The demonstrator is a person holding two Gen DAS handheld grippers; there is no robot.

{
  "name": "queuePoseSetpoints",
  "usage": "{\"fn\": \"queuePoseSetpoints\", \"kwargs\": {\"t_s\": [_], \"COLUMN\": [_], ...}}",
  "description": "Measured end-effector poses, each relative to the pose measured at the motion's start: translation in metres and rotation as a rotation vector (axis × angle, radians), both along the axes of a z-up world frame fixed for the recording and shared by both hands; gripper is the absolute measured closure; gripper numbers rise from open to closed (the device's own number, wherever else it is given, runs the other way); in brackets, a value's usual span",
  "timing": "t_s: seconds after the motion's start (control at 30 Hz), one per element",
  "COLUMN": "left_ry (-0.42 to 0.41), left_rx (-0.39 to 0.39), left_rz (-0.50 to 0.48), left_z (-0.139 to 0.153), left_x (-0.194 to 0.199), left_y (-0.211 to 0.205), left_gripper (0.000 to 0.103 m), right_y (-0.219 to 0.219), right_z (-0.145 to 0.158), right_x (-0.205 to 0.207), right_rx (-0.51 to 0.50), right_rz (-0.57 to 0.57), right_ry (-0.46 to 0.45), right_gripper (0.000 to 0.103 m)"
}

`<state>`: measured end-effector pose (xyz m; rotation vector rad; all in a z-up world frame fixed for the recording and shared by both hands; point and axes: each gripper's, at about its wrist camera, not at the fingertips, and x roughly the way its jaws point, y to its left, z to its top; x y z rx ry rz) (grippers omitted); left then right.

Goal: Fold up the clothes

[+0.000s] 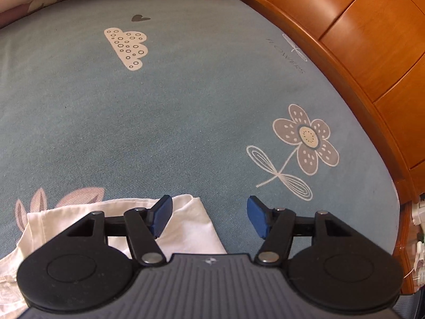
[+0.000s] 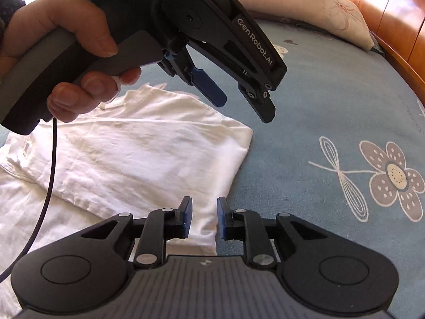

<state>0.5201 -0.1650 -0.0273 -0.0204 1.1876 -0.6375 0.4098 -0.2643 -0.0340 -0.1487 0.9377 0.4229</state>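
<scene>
A white shirt (image 2: 146, 146) lies partly folded on the blue-grey bedsheet (image 2: 305, 133), with its folded corner pointing right. My right gripper (image 2: 204, 219) hovers low over the shirt's near edge. Its jaws stand a narrow gap apart, and the cloth under them looks flat and ungripped. A hand (image 2: 66, 40) holds my left gripper (image 2: 243, 109) in the air above the shirt's far right corner, open with nothing between its fingers. In the left wrist view the left gripper (image 1: 208, 216) is wide open, and a corner of the shirt (image 1: 186, 228) lies under its left finger.
The sheet (image 1: 186, 106) carries cloud and flower prints. A wooden headboard (image 1: 358, 40) runs along the right side. Pillows (image 2: 318, 8) lie at the far end. A black cable (image 2: 50, 172) hangs from the left gripper's handle over the shirt.
</scene>
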Motion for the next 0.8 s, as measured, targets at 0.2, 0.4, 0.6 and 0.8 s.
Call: {"fn": "queuePoseSetpoints", "kwargs": {"t_s": [0.2, 0.4, 0.6, 0.8], "left_ry": [0.065, 0.028, -0.027, -0.095], "left_rx": [0.022, 0.104, 0.080, 0.126], "left_rz": [0.084, 0.162, 0.183, 0.157], "left_z": [-0.001, -0.025, -0.019, -0.004], "left_x": [-0.029, -0.068, -0.084, -0.117], "left_y": [0.052, 0.093, 0.115, 0.151], "left_gripper": [0.039, 0.039, 0.039, 0.035], "right_y": [0.020, 0.019, 0.030, 0.059], "right_z": [-0.011, -0.024, -0.017, -0.003], "right_x": [0.012, 0.007, 0.004, 0.000], "right_rx": [-0.024, -0.071, -0.111, -0.073], "right_rz": [0.057, 0.082, 0.084, 0.093], "right_ry": [0.015, 0.026, 0.025, 0.048], "right_gripper": [0.079, 0.070, 0.065, 0.063]}}
